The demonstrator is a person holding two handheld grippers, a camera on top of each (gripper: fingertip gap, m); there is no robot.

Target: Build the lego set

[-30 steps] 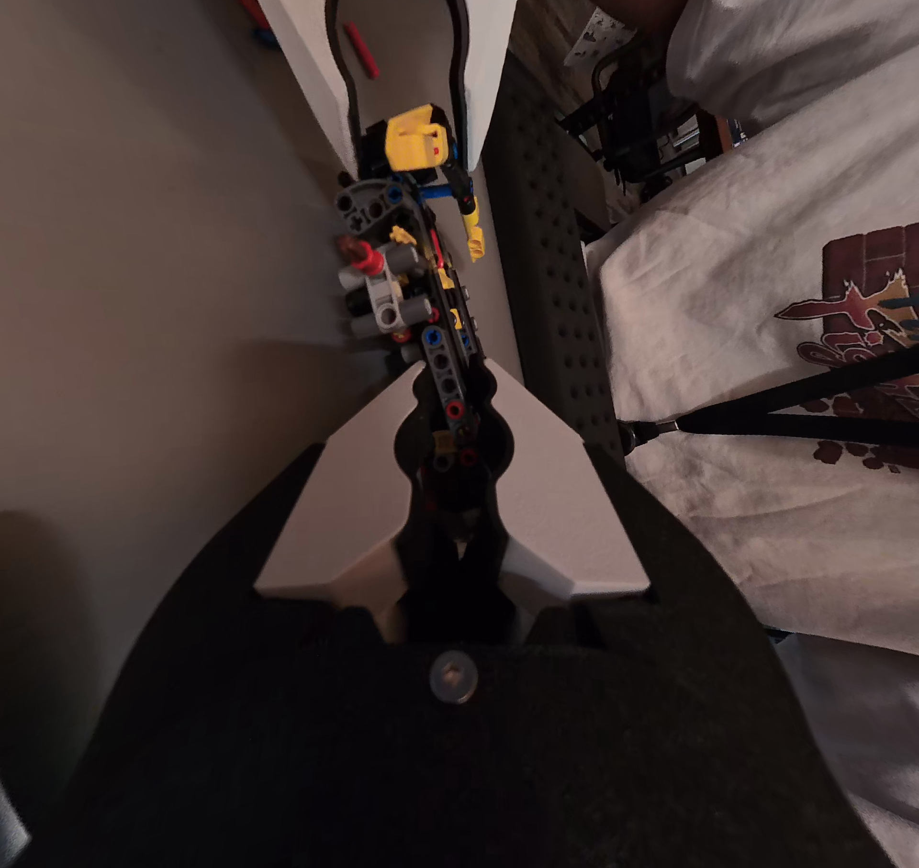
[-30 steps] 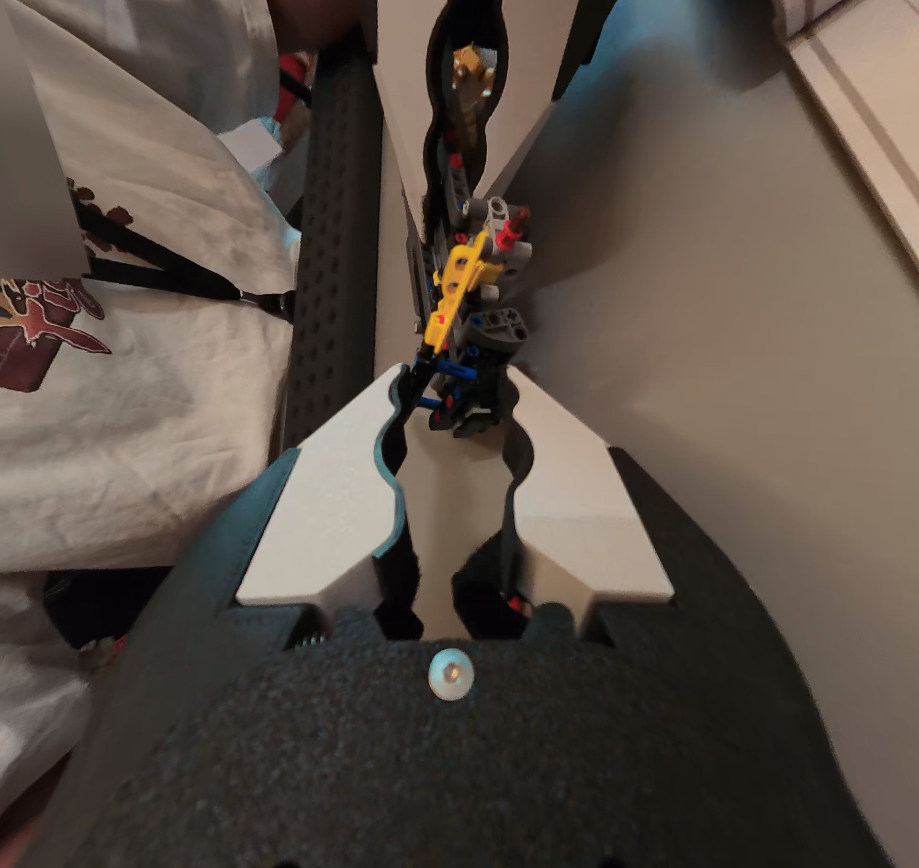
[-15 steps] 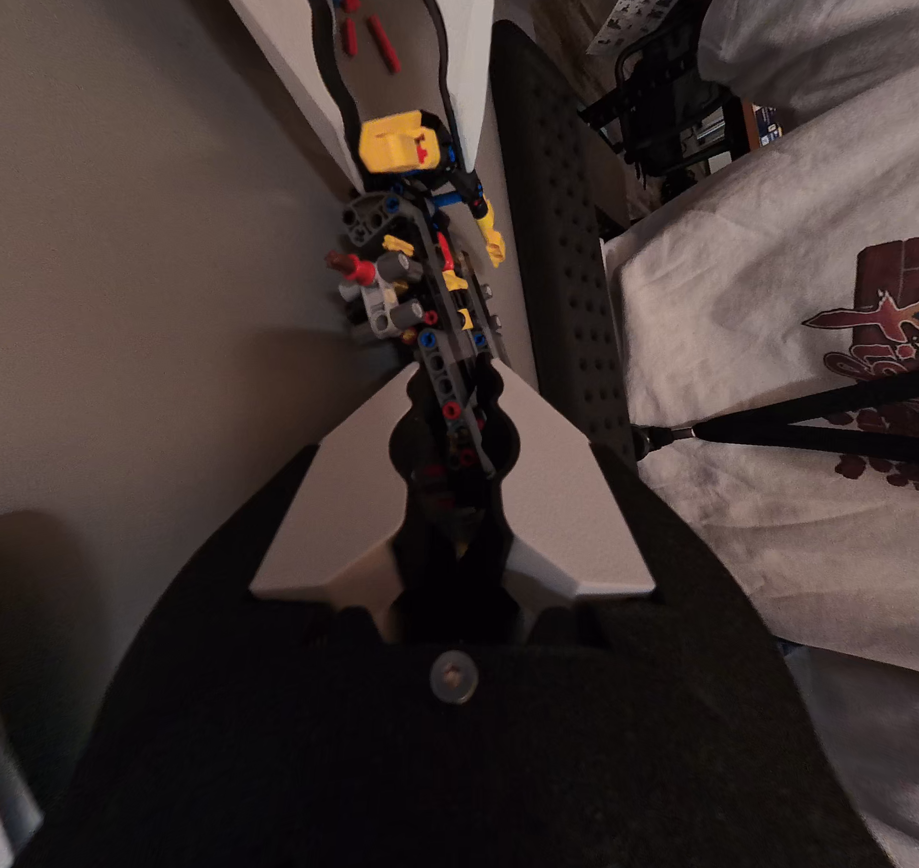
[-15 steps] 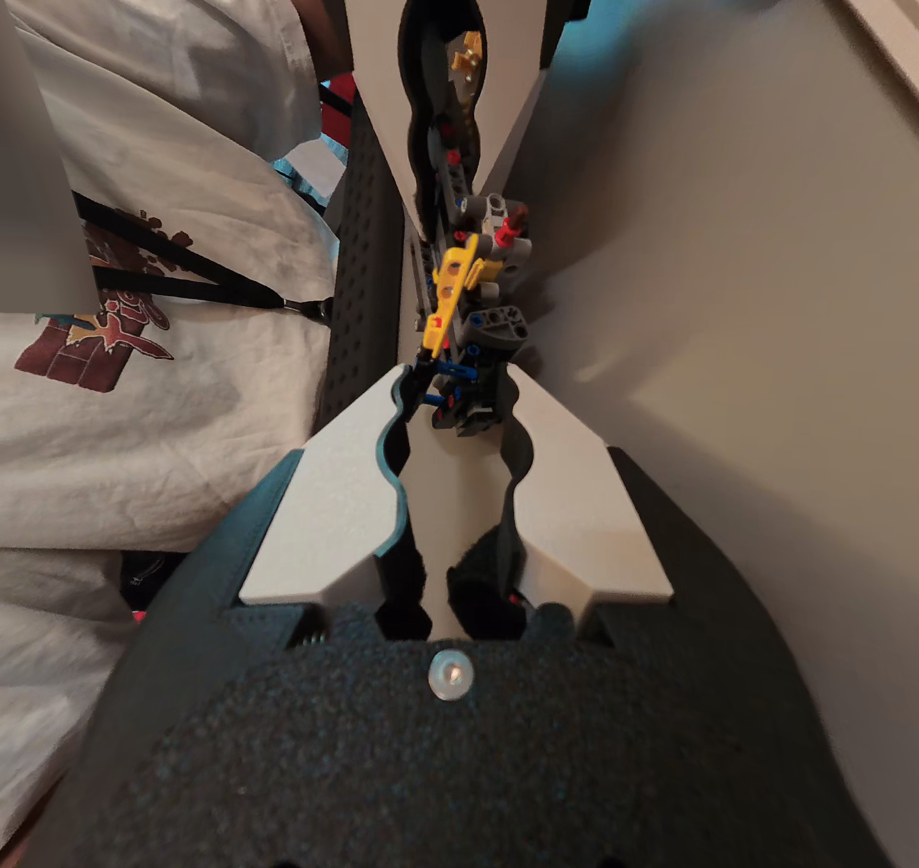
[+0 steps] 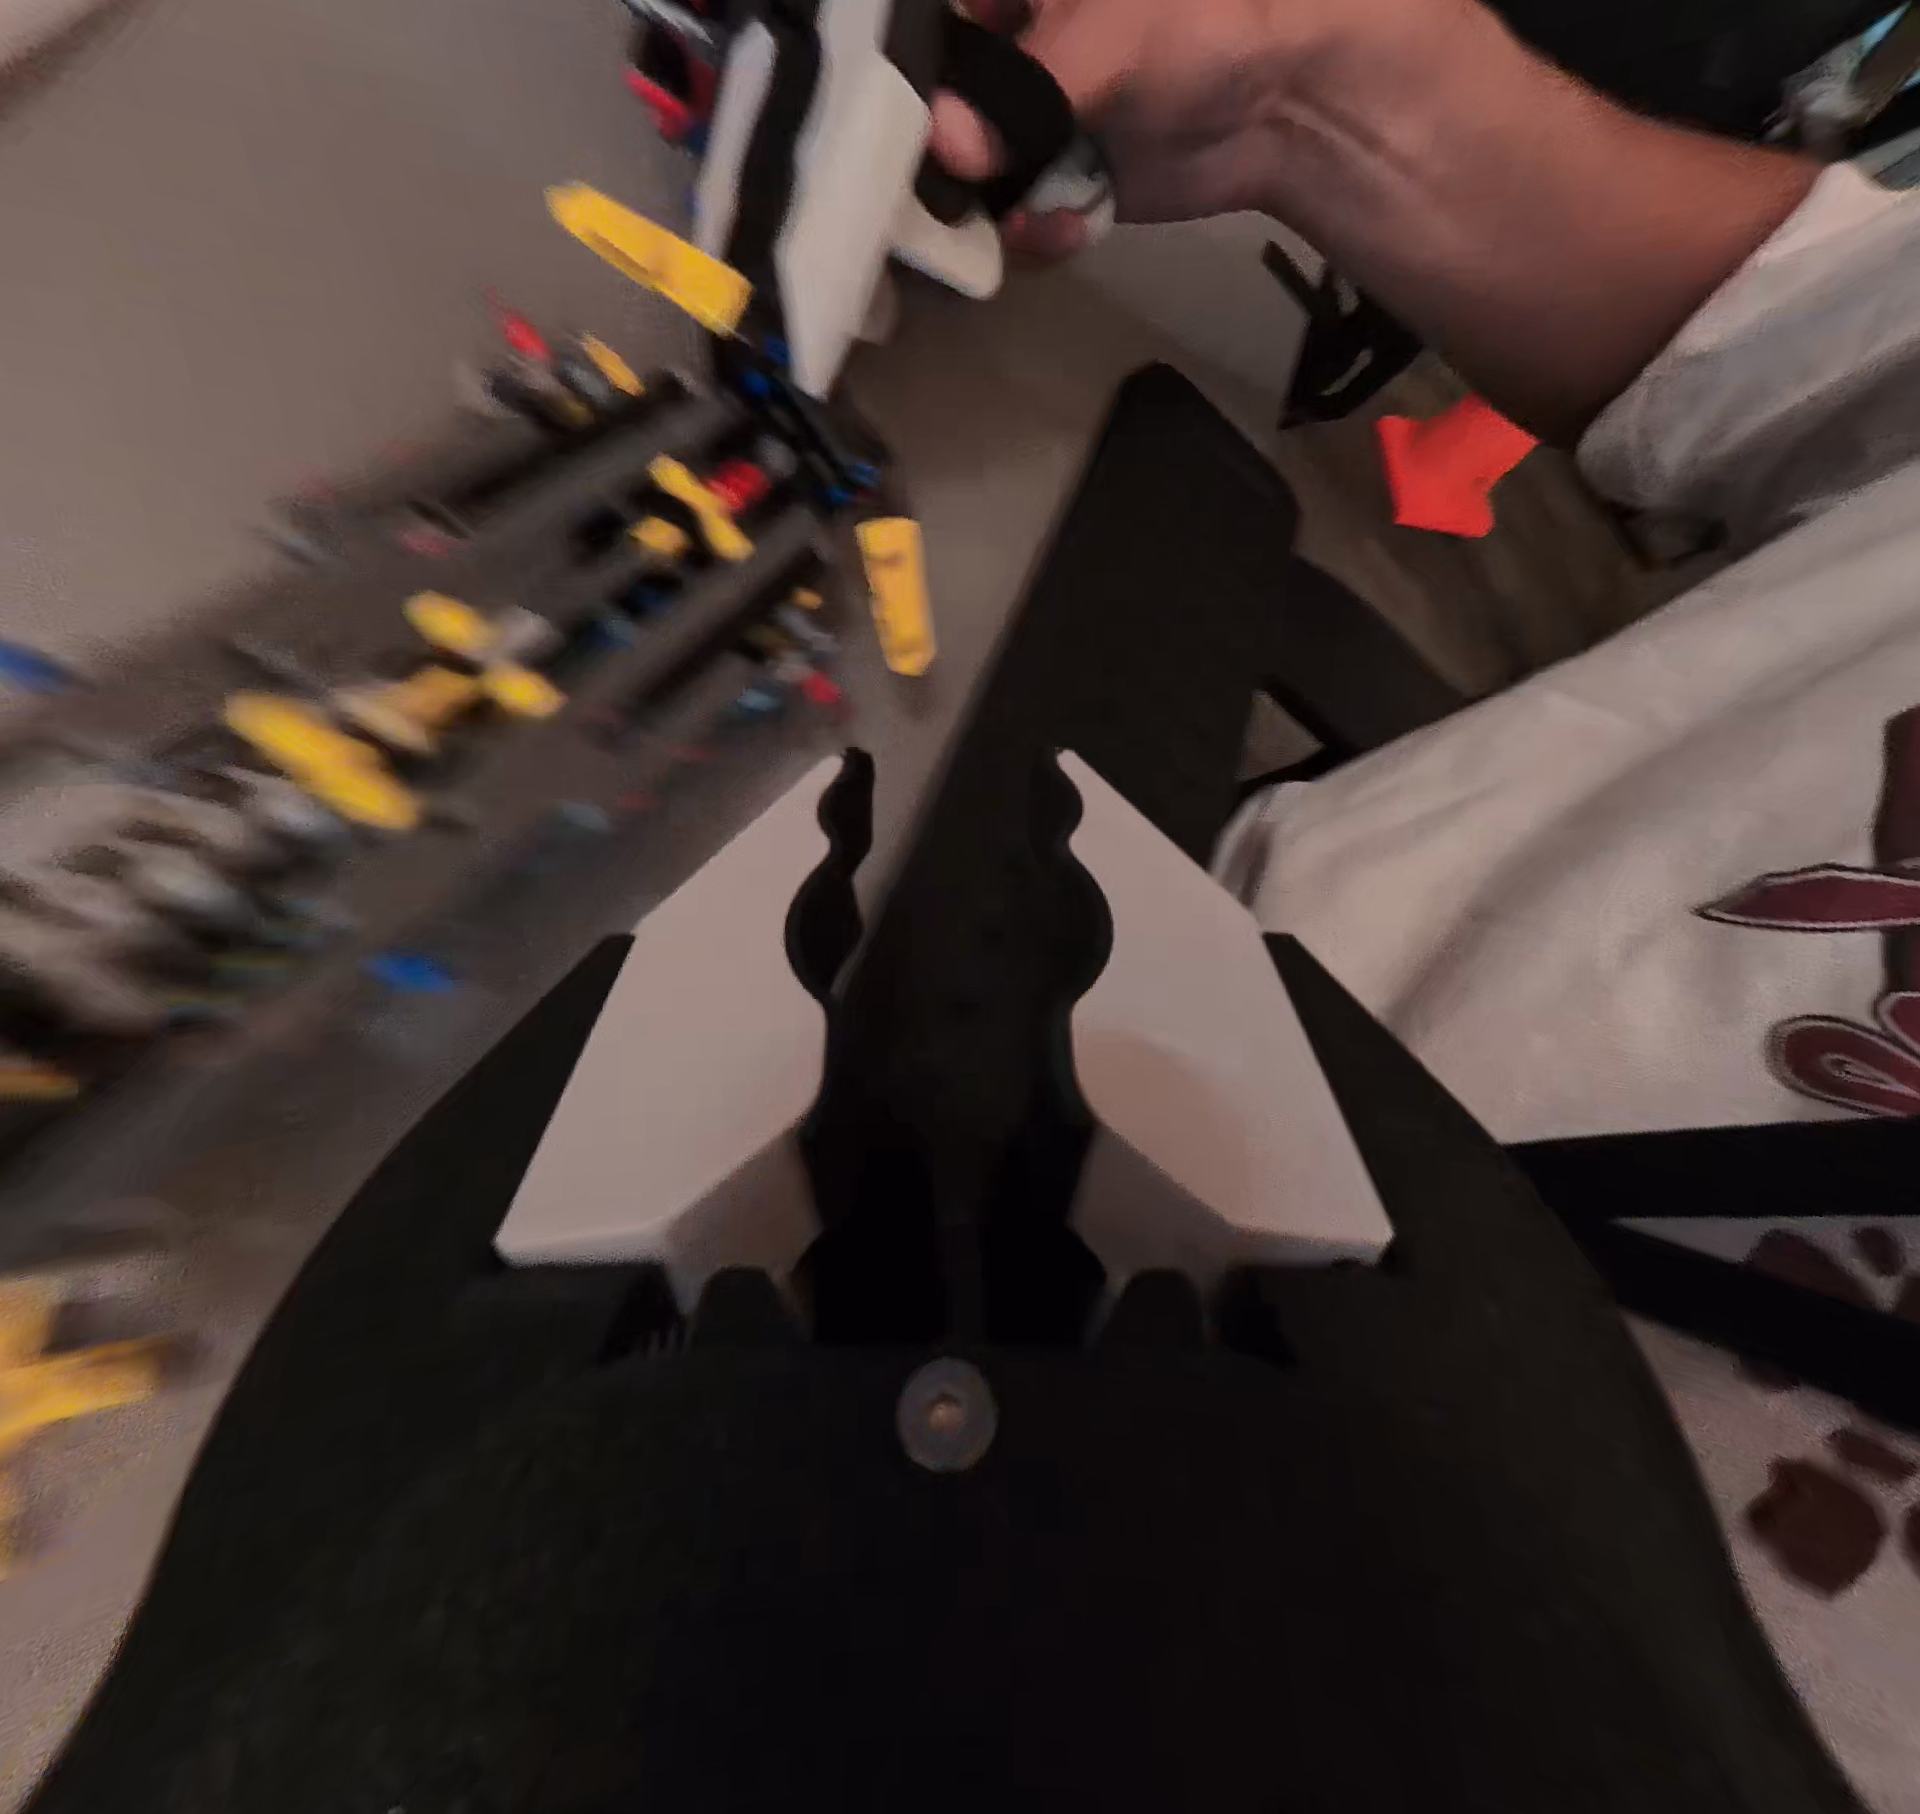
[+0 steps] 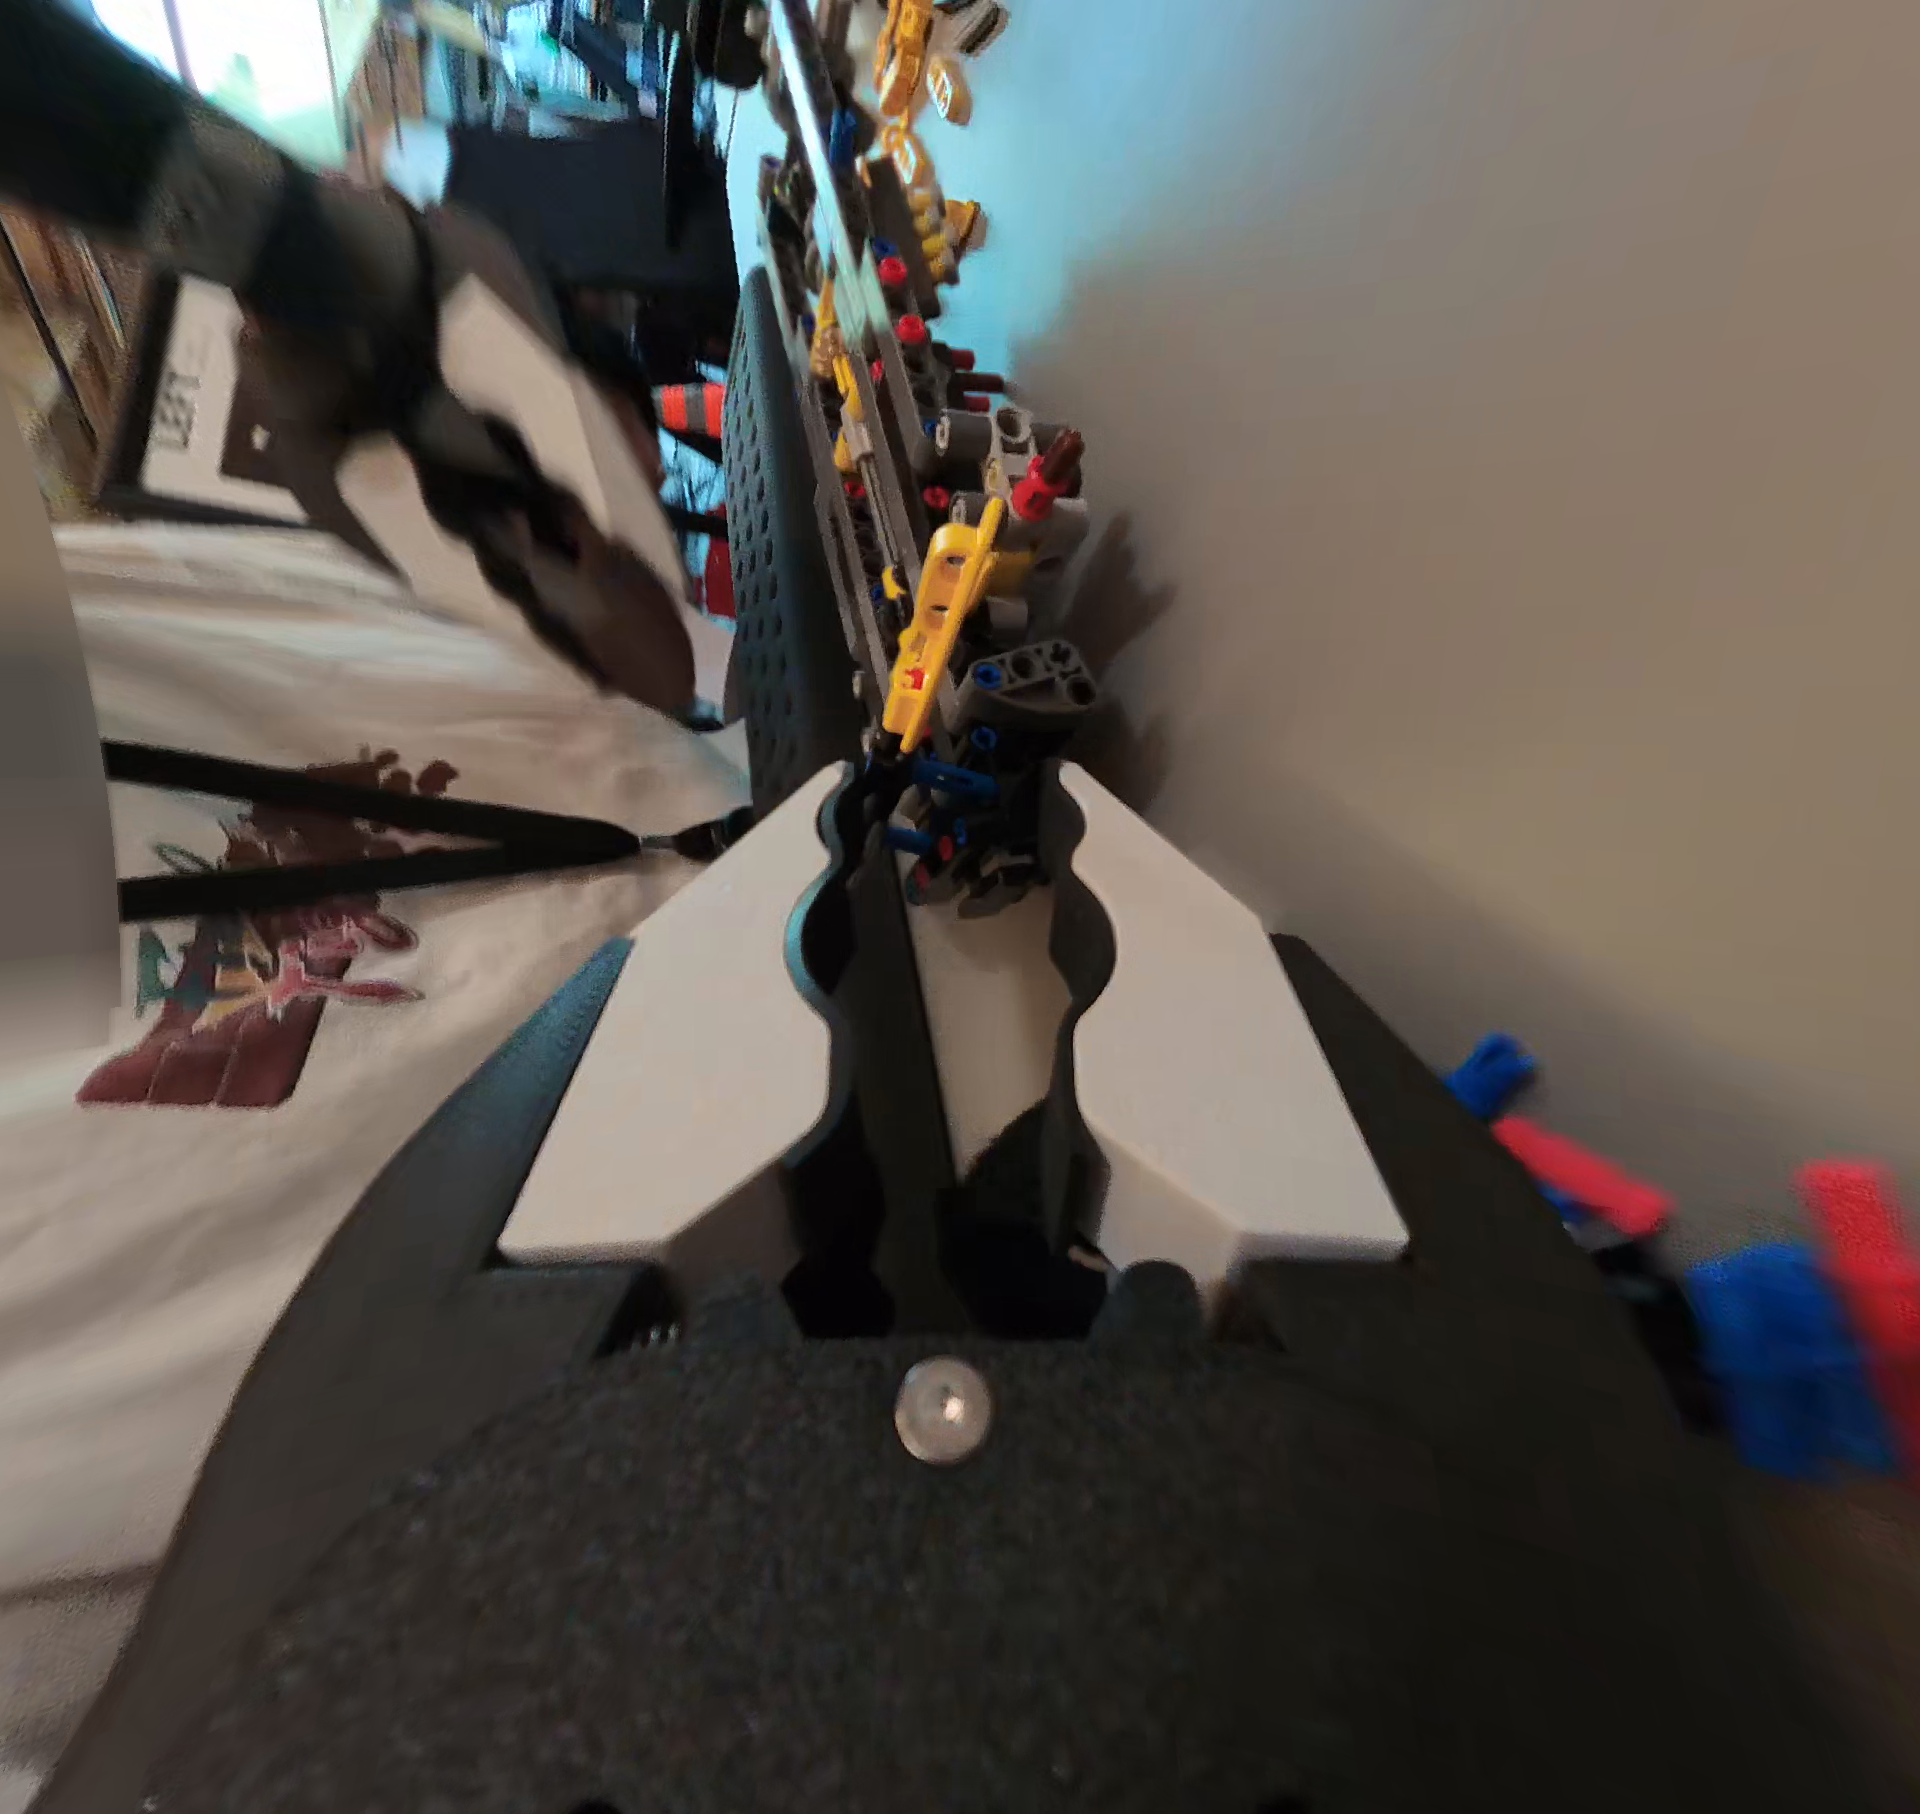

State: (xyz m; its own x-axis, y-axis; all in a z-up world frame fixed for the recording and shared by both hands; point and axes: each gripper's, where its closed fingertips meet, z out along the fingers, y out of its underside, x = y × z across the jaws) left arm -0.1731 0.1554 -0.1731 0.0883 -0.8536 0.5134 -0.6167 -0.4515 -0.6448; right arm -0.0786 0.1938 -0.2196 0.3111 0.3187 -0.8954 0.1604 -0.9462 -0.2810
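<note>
The long black, grey and yellow lego model (image 6: pixel 935 601) lies along the grey table near its front edge. My right gripper (image 6: pixel 956 788) is shut on its near end, where blue and red pins show between the fingers. The left wrist view is blurred by motion; there the model (image 5: pixel 665 538) lies to the left, with the right gripper (image 5: pixel 810 372) at its far end. My left gripper (image 5: pixel 951 777) is off the model, with its jaws apart and nothing between them. It also shows, blurred, in the right wrist view (image 6: pixel 520 476), left of the model.
A black perforated strip (image 5: pixel 1143 569) runs along the table's front edge. A person's hand (image 5: pixel 1195 60) holds the right gripper, and a white shirt (image 5: pixel 1558 881) is close behind. Loose red and blue pieces (image 6: pixel 1766 1349) and yellow pieces (image 5: pixel 312 756) lie on the table. Spacing between my two grippers at the tips: around 12 cm.
My left gripper has let go of the model and swung away toward the table edge. My right gripper still holds the model's end.
</note>
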